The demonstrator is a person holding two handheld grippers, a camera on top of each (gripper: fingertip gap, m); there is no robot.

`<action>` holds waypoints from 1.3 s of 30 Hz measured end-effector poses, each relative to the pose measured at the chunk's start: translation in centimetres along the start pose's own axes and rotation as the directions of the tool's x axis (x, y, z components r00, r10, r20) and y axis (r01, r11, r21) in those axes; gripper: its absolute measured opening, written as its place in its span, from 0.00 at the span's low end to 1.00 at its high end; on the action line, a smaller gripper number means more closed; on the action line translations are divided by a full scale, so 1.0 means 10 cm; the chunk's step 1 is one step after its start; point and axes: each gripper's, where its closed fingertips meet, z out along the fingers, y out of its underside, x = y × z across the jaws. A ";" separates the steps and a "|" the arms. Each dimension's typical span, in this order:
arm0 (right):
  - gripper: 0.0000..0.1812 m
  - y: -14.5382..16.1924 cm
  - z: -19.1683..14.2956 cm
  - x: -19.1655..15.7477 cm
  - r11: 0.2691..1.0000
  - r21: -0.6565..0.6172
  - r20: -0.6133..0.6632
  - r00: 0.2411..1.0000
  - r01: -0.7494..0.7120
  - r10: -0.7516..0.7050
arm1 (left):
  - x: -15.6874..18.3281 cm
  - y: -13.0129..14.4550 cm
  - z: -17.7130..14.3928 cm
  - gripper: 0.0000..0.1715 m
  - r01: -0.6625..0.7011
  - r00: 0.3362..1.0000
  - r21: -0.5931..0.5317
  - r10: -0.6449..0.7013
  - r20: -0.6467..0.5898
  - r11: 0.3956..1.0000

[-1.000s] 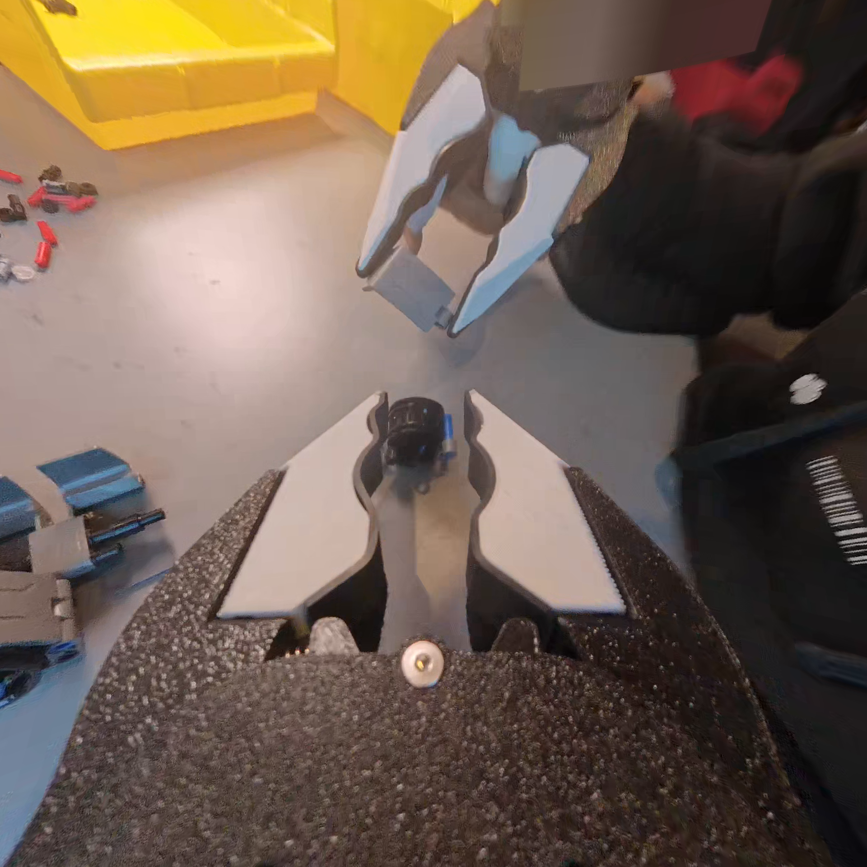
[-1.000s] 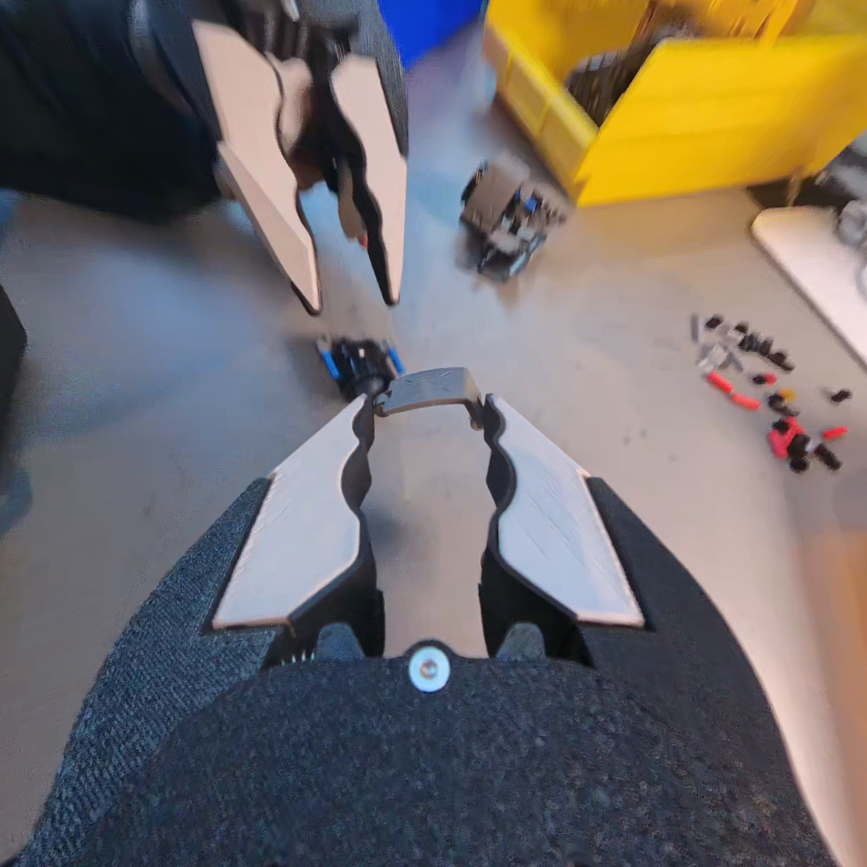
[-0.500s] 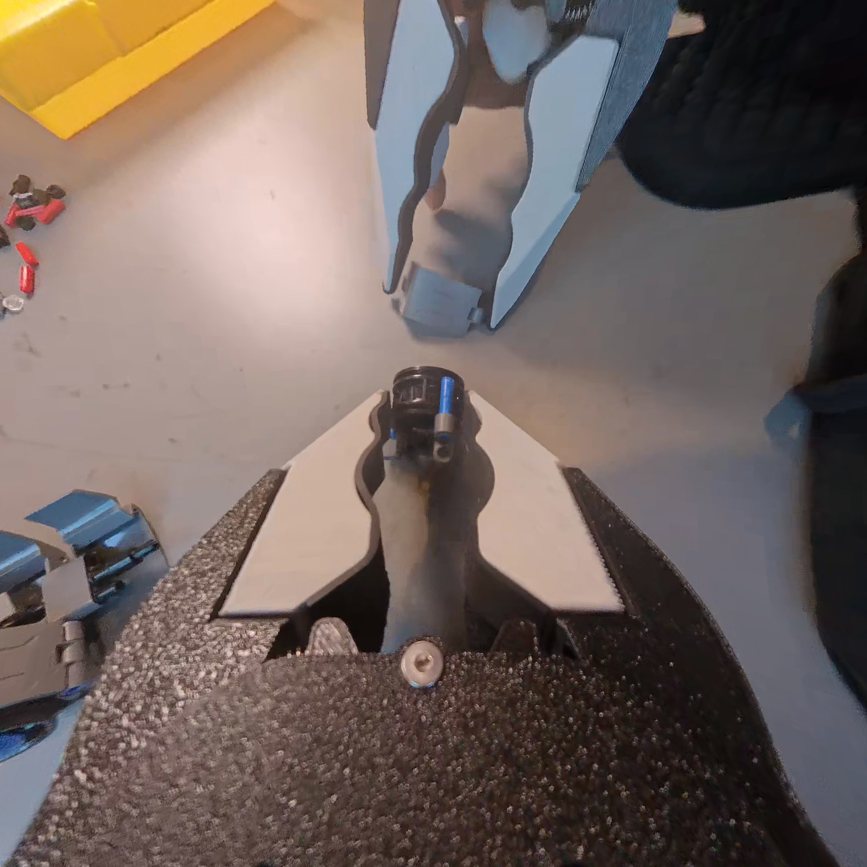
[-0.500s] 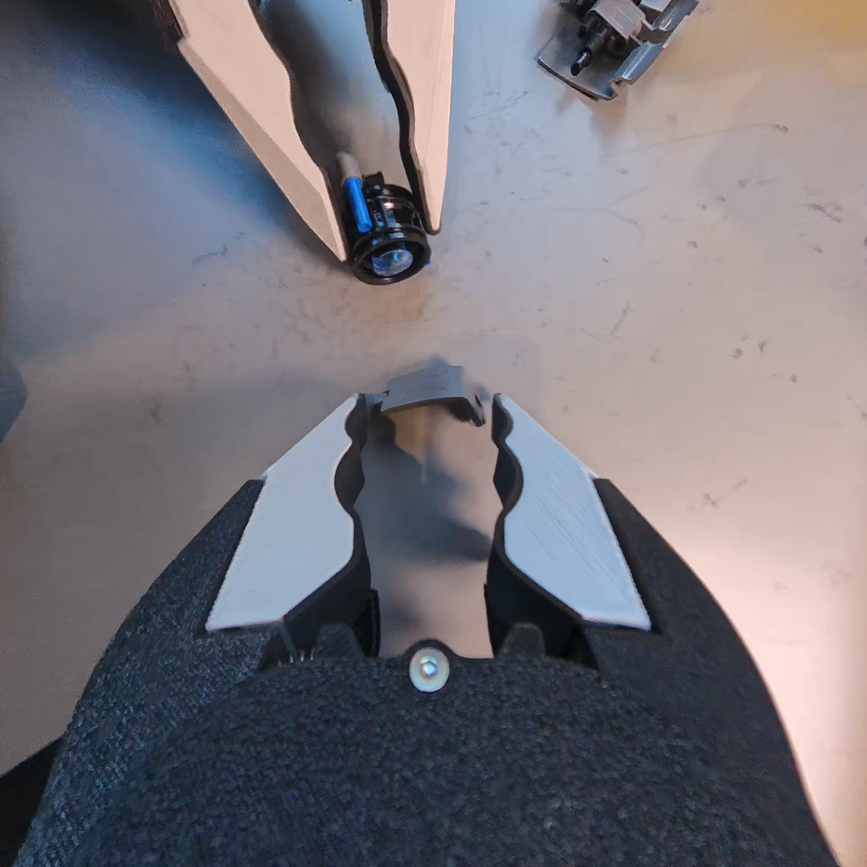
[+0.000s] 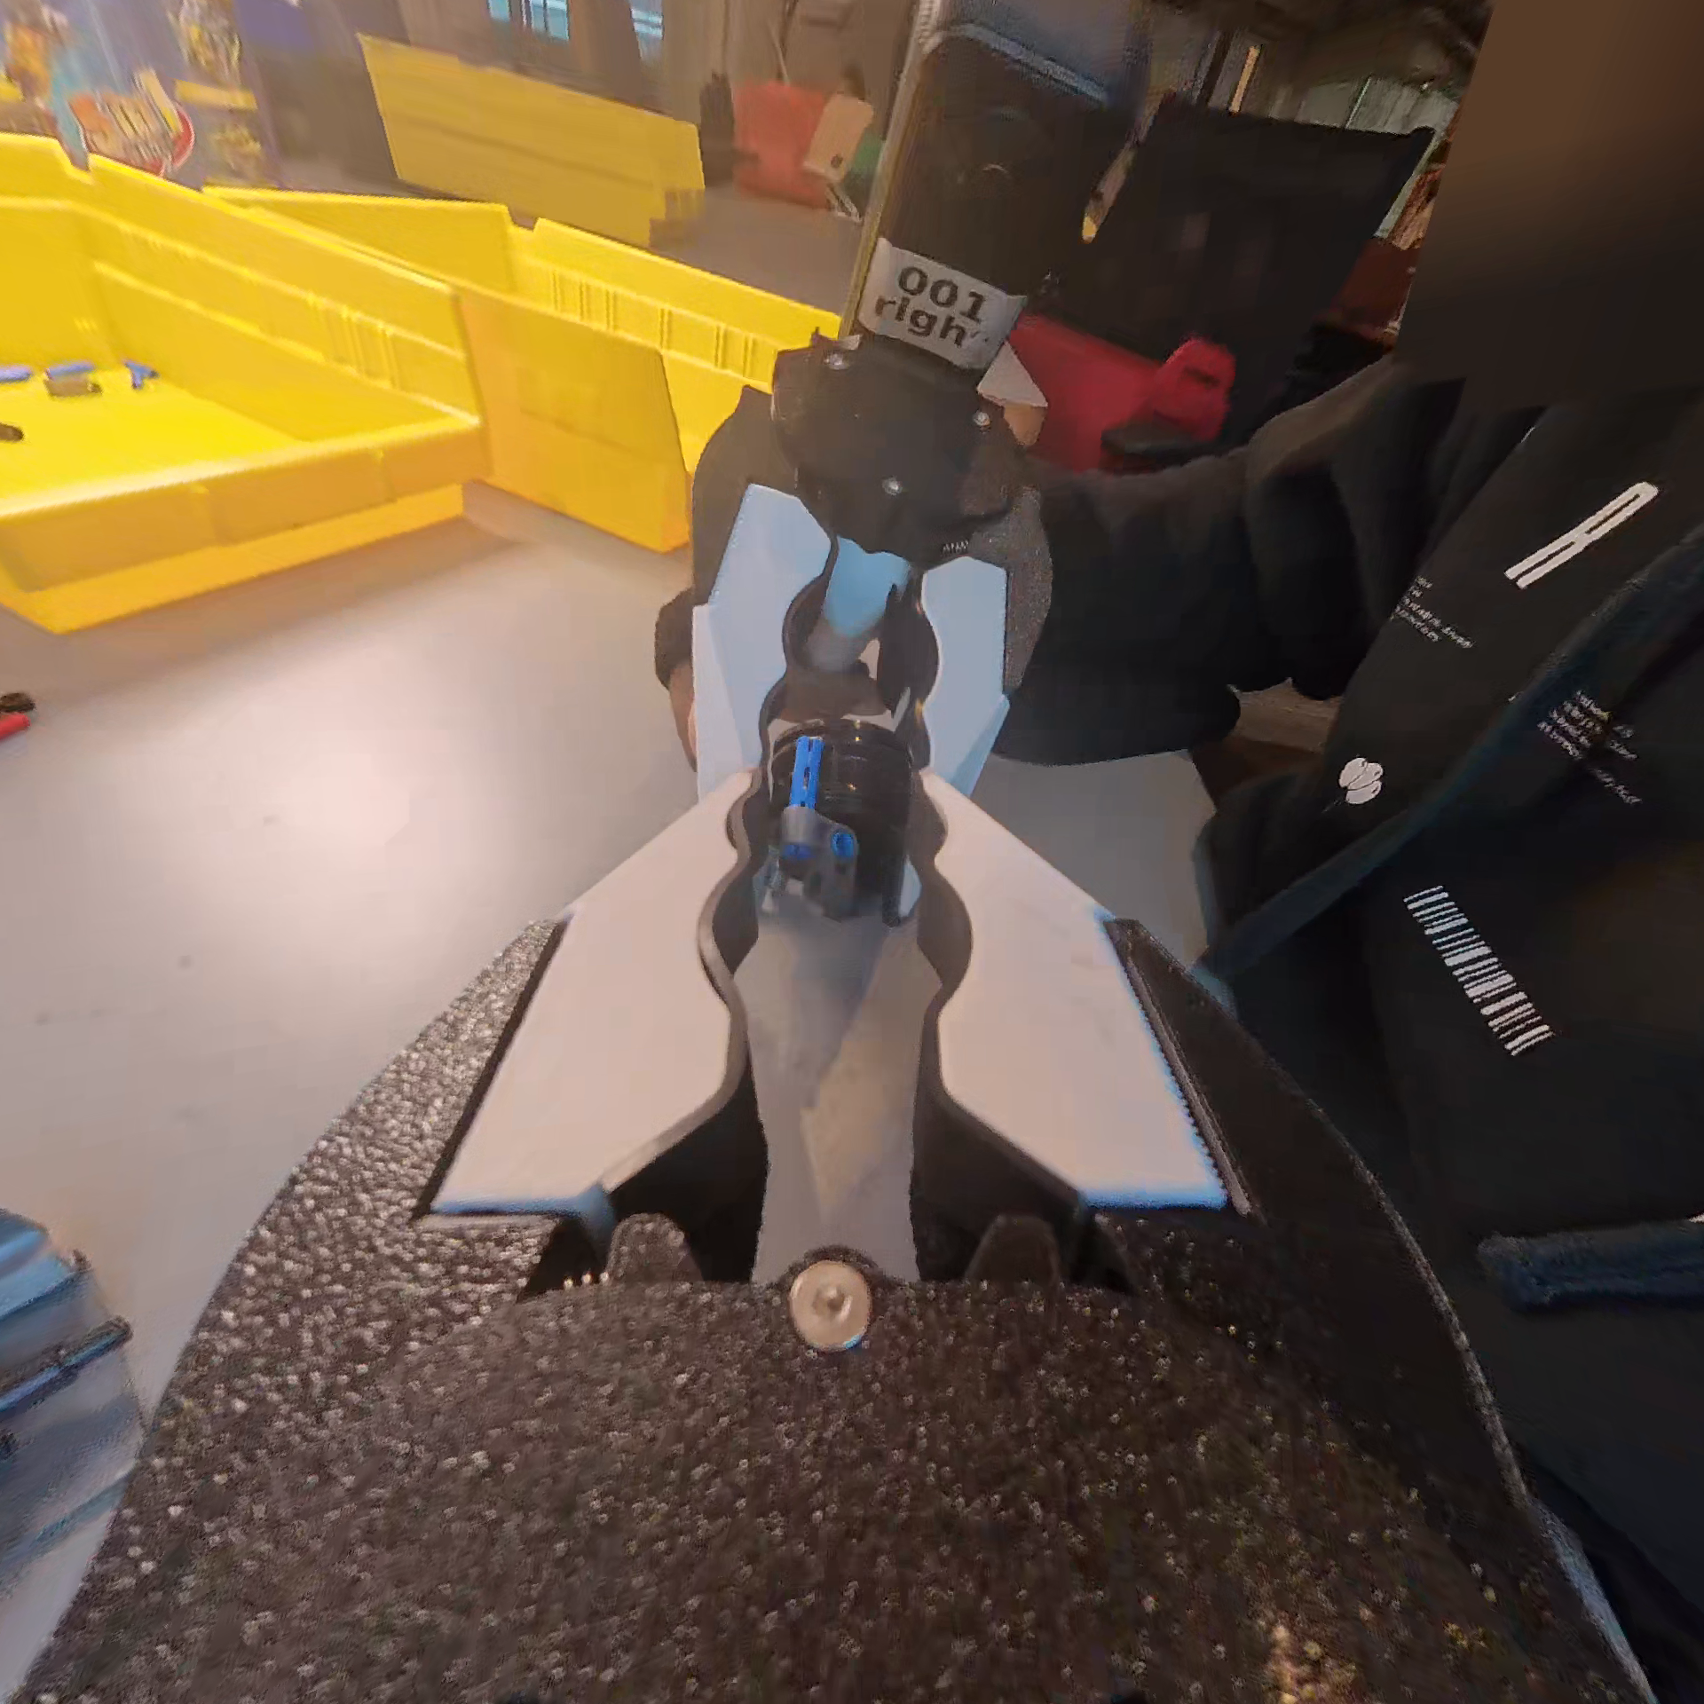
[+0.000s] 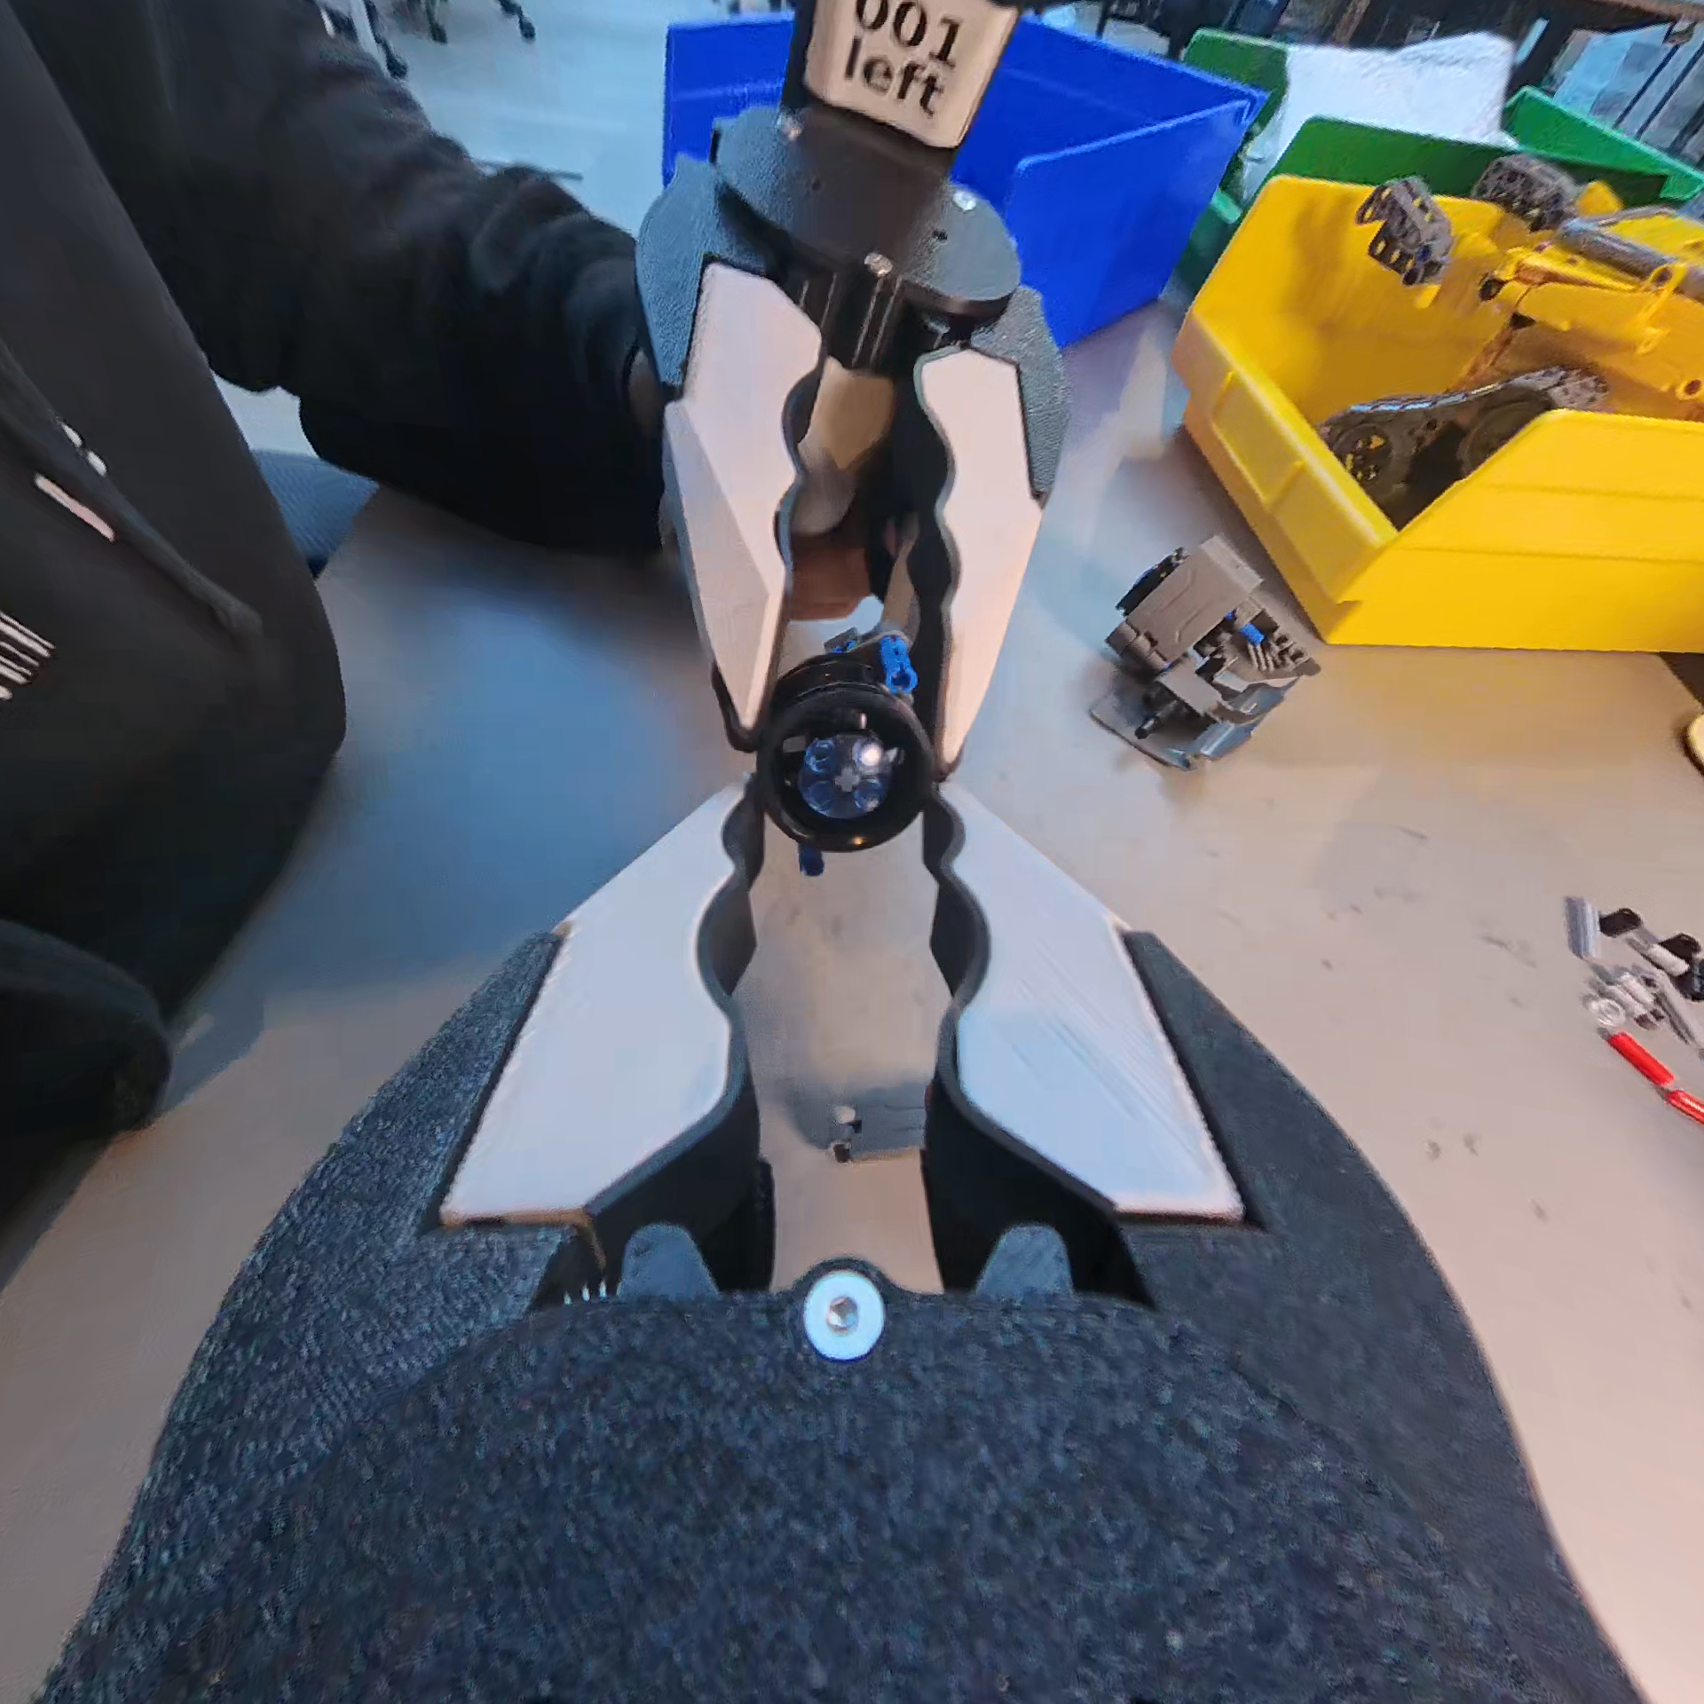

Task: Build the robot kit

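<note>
The left gripper (image 5: 834, 811) is clamped on a small black wheel hub (image 6: 844, 770) with blue pins – light, rigid, slick plastic, best held across its ribbed barrel – above the counter (image 6: 1291, 876), while the right gripper (image 6: 839, 811), at 6 o'clock below it, stands wide and empty.

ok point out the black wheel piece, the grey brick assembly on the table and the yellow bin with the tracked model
black wheel piece (image 6: 844, 770): right wrist view, on its round open face.
grey brick assembly (image 6: 1199, 650): right wrist view, on its grey top panel.
yellow bin (image 6: 1512, 590): right wrist view, on its front wall.
</note>
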 end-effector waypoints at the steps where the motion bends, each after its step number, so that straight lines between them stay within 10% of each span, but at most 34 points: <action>1: 0.17 -0.03 -0.02 0.00 1.000 0.015 0.012 1.000 -0.017 0.017 | 0.00 -0.01 0.00 0.17 -0.022 1.000 0.009 0.022 0.003 1.000; 14: 0.09 0.50 0.06 -0.07 0.887 -0.407 0.256 0.959 0.218 -0.118 | -0.06 0.85 -0.06 0.16 -0.105 0.991 -0.523 0.132 0.014 0.846; 39: 0.16 0.46 0.00 -0.15 0.913 -0.383 0.271 0.962 0.139 -0.033 | 0.04 0.93 -0.01 0.10 -0.057 0.998 -0.542 0.059 -0.013 0.838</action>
